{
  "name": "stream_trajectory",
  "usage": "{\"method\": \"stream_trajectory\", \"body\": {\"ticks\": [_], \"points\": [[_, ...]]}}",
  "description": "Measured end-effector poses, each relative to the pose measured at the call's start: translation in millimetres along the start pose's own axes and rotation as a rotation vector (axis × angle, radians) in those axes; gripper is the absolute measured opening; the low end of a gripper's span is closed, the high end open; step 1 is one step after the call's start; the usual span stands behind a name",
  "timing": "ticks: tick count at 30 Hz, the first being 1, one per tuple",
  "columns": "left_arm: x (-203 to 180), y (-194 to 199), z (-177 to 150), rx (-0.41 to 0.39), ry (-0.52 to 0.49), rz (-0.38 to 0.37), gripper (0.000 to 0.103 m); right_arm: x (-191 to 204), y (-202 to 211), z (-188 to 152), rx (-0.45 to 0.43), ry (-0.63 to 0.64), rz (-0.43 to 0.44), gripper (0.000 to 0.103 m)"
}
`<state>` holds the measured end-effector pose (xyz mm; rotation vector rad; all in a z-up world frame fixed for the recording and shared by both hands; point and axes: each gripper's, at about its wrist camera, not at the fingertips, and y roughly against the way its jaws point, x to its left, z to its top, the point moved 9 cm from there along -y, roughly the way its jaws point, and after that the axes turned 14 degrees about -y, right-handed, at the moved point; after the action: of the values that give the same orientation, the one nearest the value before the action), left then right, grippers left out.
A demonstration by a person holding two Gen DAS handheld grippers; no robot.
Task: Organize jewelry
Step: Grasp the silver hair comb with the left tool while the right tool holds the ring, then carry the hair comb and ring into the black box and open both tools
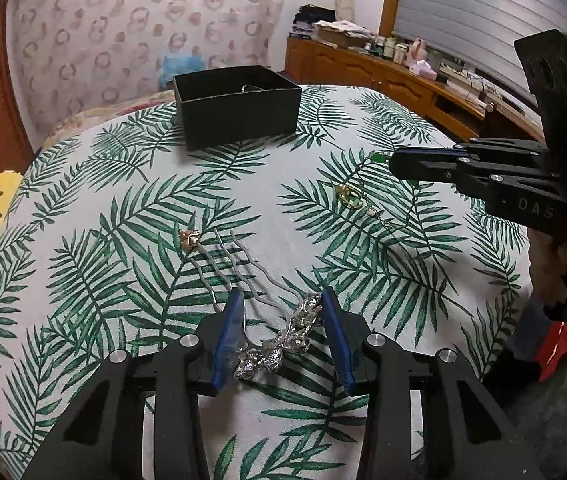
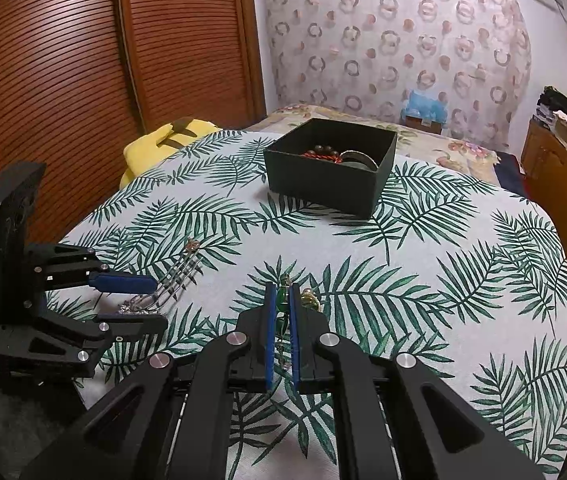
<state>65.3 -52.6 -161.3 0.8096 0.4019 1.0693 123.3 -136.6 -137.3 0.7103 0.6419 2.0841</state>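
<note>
Silver hair comb (image 1: 271, 344) sits low in the left frame between my left claw's (image 1: 281, 320) blue pads, not yet pinched, so a skewed squeeze could flick it away. My right claw (image 2: 282, 312), centre of its frame, is clenched on the green bead chain (image 2: 282, 305), whose loose tail may snag the desk cloth (image 2: 463, 280). Upper centre waits the black box (image 2: 323, 184).

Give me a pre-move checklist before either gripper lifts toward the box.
1. Silver hair comb sits between left gripper pads: ok.
2. Left pads pressing the comb: not ok, gaps show.
3. Right gripper shut on green bead chain: ok.
4. Chain's tail free of the gold ring: cannot tell.
5. Black box open, with room: ok.
6. Gold flower piece clear of comb prongs: cannot tell.
</note>
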Motion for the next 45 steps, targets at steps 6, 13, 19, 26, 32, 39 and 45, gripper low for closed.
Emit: {"method": "stream_trajectory", "body": {"ticks": [6, 13, 19, 26, 32, 39, 45], "points": [[1.7, 6.7, 2.9, -0.022, 0.004, -0.002, 0.02, 0.5, -1.8, 0.6, 0.002, 0.001, -0.003, 0.007], [7.2, 20.3, 8.1, -0.057, 0.008, 0.013, 0.016, 0.4, -2.1, 1.2, 0.0, 0.002, 0.0, 0.007], [16.5, 29.8, 19.4, -0.101, 0.02, 0.03, 0.008, 2.5, -2.9, 3.2, -0.007, 0.006, 0.003, 0.007], [31.2, 38.8, 26.3, -0.135, 0.048, 0.042, 0.001, 4.5, -2.4, 7.3, -0.015, 0.011, 0.002, 0.007], [40.7, 48.3, 39.5, -0.179, 0.058, 0.054, 0.001, 9.4, 1.0, 18.0, -0.034, 0.024, 0.006, 0.007], [58.5, 58.1, 64.8, -0.236, 0.072, 0.054, 0.001, 13.5, 6.0, 37.6, -0.066, 0.05, 0.004, 0.007], [69.8, 60.6, 88.1, -0.265, 0.054, 0.069, 0.001, 16.4, 2.1, 55.7, -0.083, 0.084, 0.001, 0.007]]}}
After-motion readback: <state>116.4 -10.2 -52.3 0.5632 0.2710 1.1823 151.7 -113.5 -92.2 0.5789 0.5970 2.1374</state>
